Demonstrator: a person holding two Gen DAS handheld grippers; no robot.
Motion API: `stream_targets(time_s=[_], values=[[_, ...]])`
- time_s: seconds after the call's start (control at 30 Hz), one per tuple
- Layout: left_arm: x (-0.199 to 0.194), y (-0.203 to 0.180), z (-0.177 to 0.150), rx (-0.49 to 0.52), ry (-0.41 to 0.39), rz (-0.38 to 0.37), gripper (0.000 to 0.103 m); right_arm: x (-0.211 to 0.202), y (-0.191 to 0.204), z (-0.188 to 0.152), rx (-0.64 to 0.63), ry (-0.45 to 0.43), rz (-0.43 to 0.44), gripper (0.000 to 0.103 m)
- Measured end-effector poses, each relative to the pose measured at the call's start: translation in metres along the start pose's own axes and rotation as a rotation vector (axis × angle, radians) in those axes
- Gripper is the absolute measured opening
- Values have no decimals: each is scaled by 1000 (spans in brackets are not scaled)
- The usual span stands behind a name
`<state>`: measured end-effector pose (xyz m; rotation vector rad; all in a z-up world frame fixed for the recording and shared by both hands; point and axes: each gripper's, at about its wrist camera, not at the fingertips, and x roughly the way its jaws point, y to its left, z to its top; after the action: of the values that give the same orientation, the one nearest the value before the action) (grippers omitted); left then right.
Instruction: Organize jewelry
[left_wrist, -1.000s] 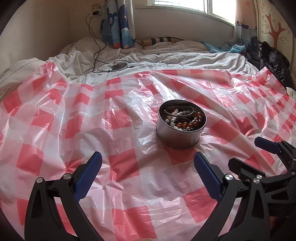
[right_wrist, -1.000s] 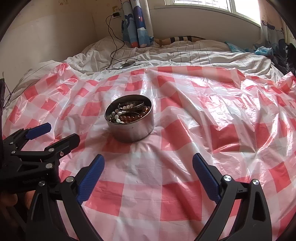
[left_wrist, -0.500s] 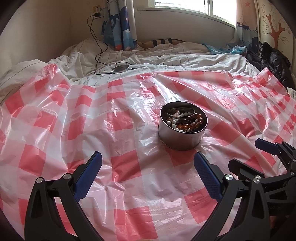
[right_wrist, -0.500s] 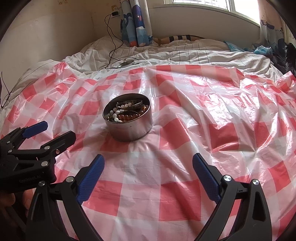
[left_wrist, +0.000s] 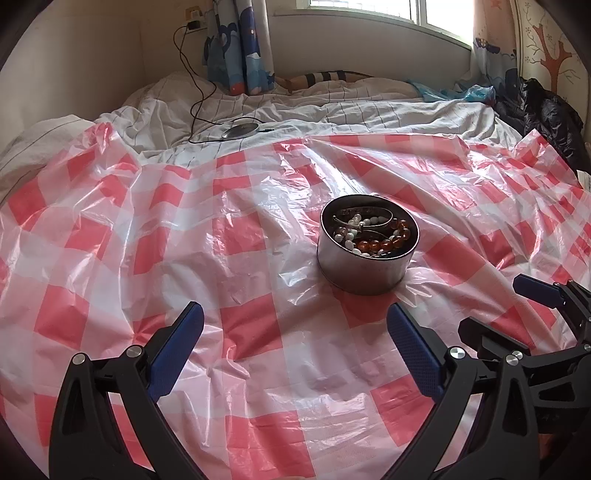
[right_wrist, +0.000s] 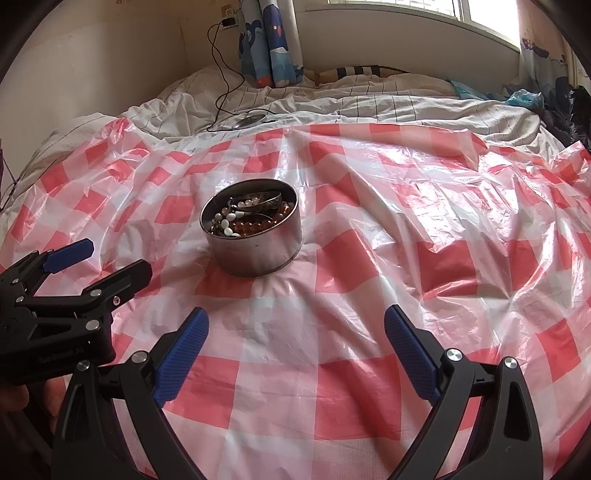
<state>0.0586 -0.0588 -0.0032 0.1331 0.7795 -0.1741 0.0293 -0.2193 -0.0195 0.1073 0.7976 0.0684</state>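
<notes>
Left: my left claw (left_wrist: 293, 343), blue pads spread wide, grasped nothing, above the red-and-white checked plastic sheet (left_wrist: 236, 266) covering the bed. Centre: round metal tin (left_wrist: 367, 271) stood upright on the sheet, ahead of both claws and apart from them, holding white beads (left_wrist: 364, 222), amber beads (left_wrist: 384, 243) and a metal bangle. Right: my right claw (right_wrist: 295, 341), likewise spread wide, empty.

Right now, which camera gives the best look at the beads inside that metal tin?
The left wrist view: the tin sits nearer and its beads show plainly. The right wrist view shows the same tin further left, its beads smaller.
</notes>
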Motion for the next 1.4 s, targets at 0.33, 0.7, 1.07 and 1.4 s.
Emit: stream_targets(time_s=[0.33,0.7,1.07,1.4], values=[[7,-3,0,-5,24,0,95,2,-2,1,1,12,-6,92],[9,-5,0,-7,29,0,95,4,-5,2,16,20,-7,93],[13,-8,-1,-11,39,6,95,5,-6,2,25,24,-7,93],[19,-18,2,-21,45,24,95,3,-10,4,36,12,-12,93]])
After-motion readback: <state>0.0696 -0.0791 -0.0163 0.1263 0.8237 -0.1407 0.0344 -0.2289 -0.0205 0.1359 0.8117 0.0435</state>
